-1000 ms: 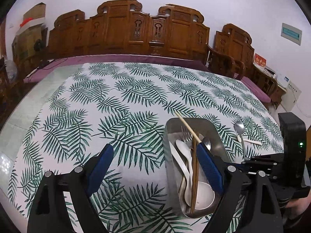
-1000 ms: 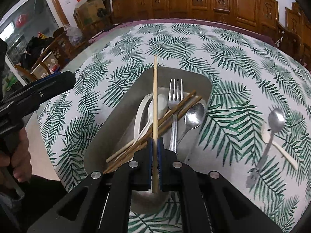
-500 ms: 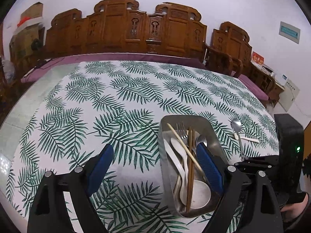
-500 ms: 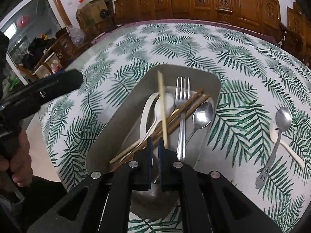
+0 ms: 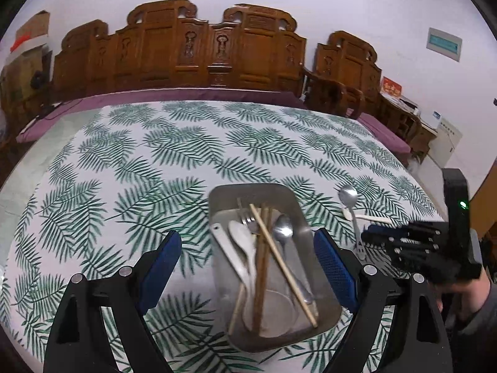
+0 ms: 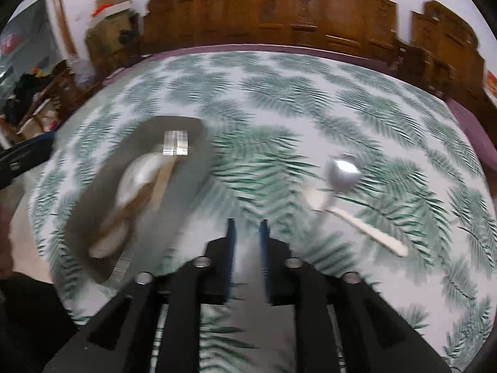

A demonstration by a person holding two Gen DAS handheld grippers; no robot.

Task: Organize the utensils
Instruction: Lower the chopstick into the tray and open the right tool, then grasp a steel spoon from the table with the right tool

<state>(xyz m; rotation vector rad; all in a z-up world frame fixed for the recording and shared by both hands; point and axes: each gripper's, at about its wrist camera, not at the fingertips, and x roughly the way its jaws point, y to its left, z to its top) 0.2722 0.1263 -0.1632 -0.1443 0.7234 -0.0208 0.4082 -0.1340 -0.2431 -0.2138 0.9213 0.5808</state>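
Tray (image 5: 259, 191) holds most utensils; metal spoon (image 6: 341, 172) and seemingly a white one (image 6: 369, 230) remain on my tabletop (image 5: 149, 161). Left gripper (image 5: 248, 269) gapes empty; right gripper (image 6: 247, 248) fingers are opening, empty.

Motion blur in the right wrist view smears the metal tray (image 6: 93, 205) and its utensils beyond telling apart.

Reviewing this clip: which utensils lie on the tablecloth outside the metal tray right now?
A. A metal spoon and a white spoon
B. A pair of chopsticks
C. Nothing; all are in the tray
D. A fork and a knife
A: a metal spoon and a white spoon lie crossed on the tablecloth, right of the metal tray.
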